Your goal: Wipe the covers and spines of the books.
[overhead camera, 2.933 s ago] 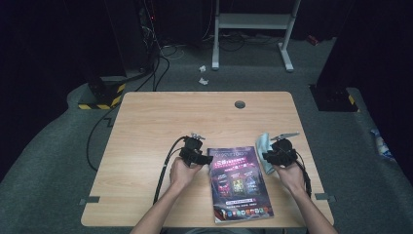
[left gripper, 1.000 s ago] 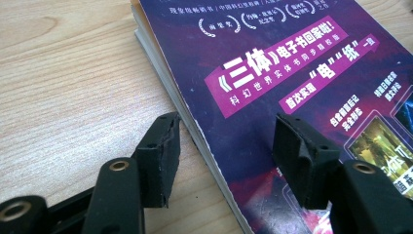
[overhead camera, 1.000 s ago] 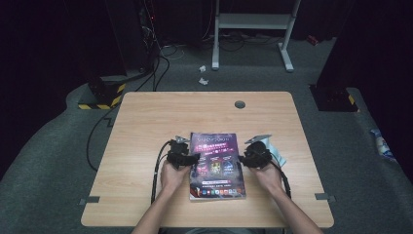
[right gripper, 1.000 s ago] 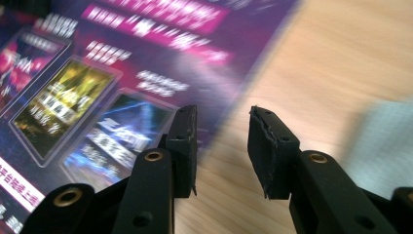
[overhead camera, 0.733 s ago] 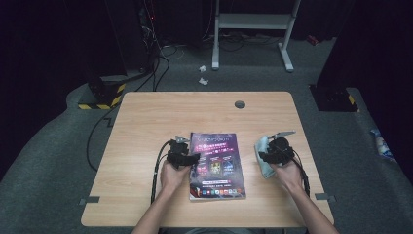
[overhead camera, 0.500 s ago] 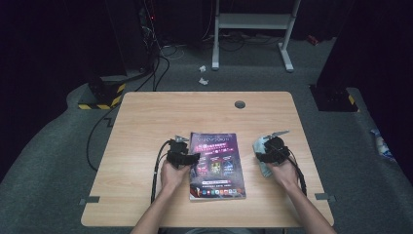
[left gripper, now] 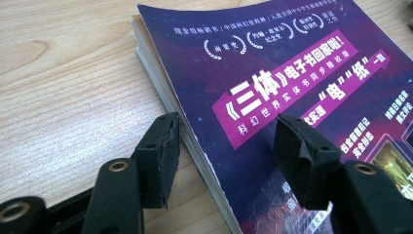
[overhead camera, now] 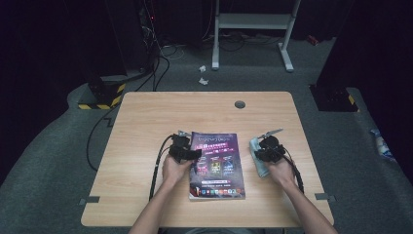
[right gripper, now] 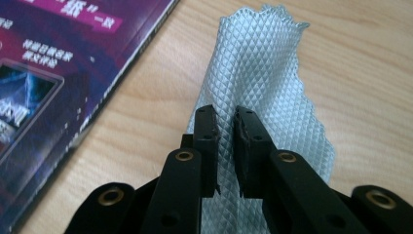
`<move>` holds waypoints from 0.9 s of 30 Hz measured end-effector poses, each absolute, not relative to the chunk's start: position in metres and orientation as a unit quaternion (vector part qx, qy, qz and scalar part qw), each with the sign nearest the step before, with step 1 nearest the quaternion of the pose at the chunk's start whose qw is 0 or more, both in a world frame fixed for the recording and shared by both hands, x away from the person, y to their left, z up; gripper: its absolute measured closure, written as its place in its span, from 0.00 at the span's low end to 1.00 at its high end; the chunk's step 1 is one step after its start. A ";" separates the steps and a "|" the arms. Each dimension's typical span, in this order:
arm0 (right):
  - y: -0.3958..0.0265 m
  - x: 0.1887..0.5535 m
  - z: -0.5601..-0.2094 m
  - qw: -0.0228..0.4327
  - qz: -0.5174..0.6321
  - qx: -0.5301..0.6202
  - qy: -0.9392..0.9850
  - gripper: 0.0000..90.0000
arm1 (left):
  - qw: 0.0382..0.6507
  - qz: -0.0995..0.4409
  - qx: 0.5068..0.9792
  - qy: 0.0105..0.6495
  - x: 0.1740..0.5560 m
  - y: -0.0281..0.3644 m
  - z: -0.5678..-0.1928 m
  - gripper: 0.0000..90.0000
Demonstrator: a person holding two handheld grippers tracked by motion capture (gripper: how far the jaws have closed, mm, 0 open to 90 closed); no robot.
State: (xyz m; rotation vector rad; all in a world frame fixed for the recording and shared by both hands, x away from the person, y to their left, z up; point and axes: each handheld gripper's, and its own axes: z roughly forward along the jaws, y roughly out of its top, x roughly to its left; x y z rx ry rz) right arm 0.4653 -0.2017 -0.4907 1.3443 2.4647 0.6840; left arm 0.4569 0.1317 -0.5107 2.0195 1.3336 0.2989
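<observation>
Book [overhead camera: 216, 165] lies flat on the wooden table [overhead camera: 146, 117], cover up, near the person's edge; it is taken as the landmark.

Left gripper [overhead camera: 186, 152] is placed at the book's left edge. In the left gripper view the jaws are spread wide, one pad [left gripper: 160, 158] on the bare wood just beside the page block, the other over the purple cover [left gripper: 272, 78]. Nothing is clamped; whether the pad over the cover touches it cannot be told. This gripper's place is unchanged from a second ago.

Right gripper [overhead camera: 267, 150] is now at the pale blue cloth [overhead camera: 258, 157], which lies just right of the book, apart from it. A second ago this gripper was at the book's right edge; since then it has been carried off the cover and over the cloth. Its jaws have just been closing. In the right gripper view they are nearly together, with a raised fold of the quilted cloth [right gripper: 263, 63] pinched between the pads.

Judgement: the cloth is being taken up, probably for wiping the cover while the left gripper steadies the book. The grip looks shallow, so the fold could slip out when lifted.
</observation>
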 end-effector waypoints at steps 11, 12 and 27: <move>-0.162 0.505 -0.492 0.118 0.238 0.471 0.841 0.90 | 0.330 0.106 0.792 0.503 0.461 0.127 -0.508 0.48; -0.161 0.507 -0.492 0.120 0.240 0.471 0.840 0.90 | 0.329 0.108 0.793 0.502 0.461 0.127 -0.508 0.48; -0.154 0.536 -0.494 0.110 0.250 0.505 0.819 0.91 | 0.328 0.118 0.793 0.499 0.459 0.125 -0.509 0.48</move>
